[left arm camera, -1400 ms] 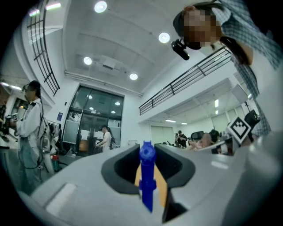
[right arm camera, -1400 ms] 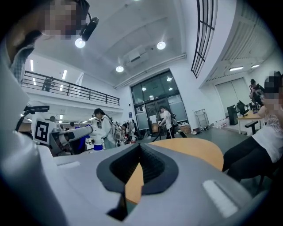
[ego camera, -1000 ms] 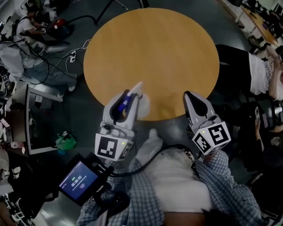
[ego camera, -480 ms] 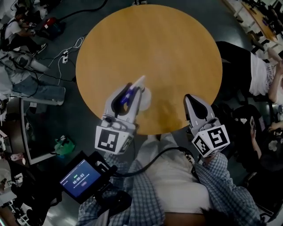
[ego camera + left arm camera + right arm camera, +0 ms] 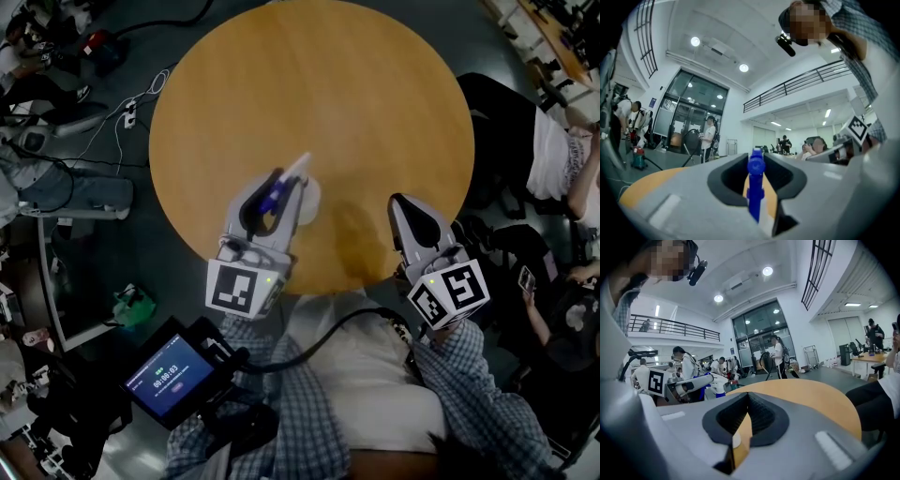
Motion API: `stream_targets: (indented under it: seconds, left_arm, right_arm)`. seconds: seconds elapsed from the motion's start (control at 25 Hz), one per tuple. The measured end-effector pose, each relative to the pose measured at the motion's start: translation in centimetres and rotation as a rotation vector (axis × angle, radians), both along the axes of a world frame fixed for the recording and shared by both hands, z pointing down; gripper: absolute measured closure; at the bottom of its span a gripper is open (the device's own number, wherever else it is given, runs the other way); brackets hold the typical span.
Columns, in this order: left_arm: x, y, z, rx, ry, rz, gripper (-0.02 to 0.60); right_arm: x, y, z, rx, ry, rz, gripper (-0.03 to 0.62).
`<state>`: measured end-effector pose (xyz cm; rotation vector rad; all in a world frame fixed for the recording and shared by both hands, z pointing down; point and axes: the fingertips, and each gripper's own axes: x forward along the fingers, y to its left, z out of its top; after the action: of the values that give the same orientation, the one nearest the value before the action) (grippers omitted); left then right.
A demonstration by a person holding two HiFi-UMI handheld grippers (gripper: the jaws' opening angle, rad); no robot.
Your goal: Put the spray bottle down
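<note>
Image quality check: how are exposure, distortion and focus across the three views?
Head view: underexposed, with dark surroundings; only the table reads well. Left gripper view: strong fisheye, black corners, blown-out ceiling lights, and the spray bottle is slightly soft. Right gripper view: same fisheye; the right tool looks soft up close.

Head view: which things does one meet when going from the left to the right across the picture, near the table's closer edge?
green object on the floor → left gripper, shut on the spray bottle → right gripper → seated person in a white shirt
</note>
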<state>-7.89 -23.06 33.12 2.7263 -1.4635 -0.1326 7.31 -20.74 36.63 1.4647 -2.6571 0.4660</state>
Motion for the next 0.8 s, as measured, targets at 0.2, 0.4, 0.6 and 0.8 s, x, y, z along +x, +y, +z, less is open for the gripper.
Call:
stream_targets:
  seconds: [0.2, 0.4, 0.6, 0.8]
  left_arm:
    - [-0.4, 0.2, 0.2, 0.007, -0.007, -0.016, 0.479]
    - [-0.8, 1.3, 0.1, 0.026, 0.004, -0.05, 0.479]
    - [-0.8, 2.1, 0.3, 0.042, -0.005, -0.07, 0.477]
    - [-0.5, 2.8, 0.4, 0.054, -0.018, -0.076, 0.477]
  right_arm:
    - [-0.1, -0.6, 0.5, -0.024, -0.015, -0.012, 0.589]
    - [-0.4, -0.4, 0.7, -0.024, -0.012, -0.023, 0.589]
    - [-0.6, -0.1, 0.6, -0.026, -0.014, -0.029, 0.589]
    - [-0.7, 0.4, 0.5, -0.024, -0.012, -0.036, 0.589]
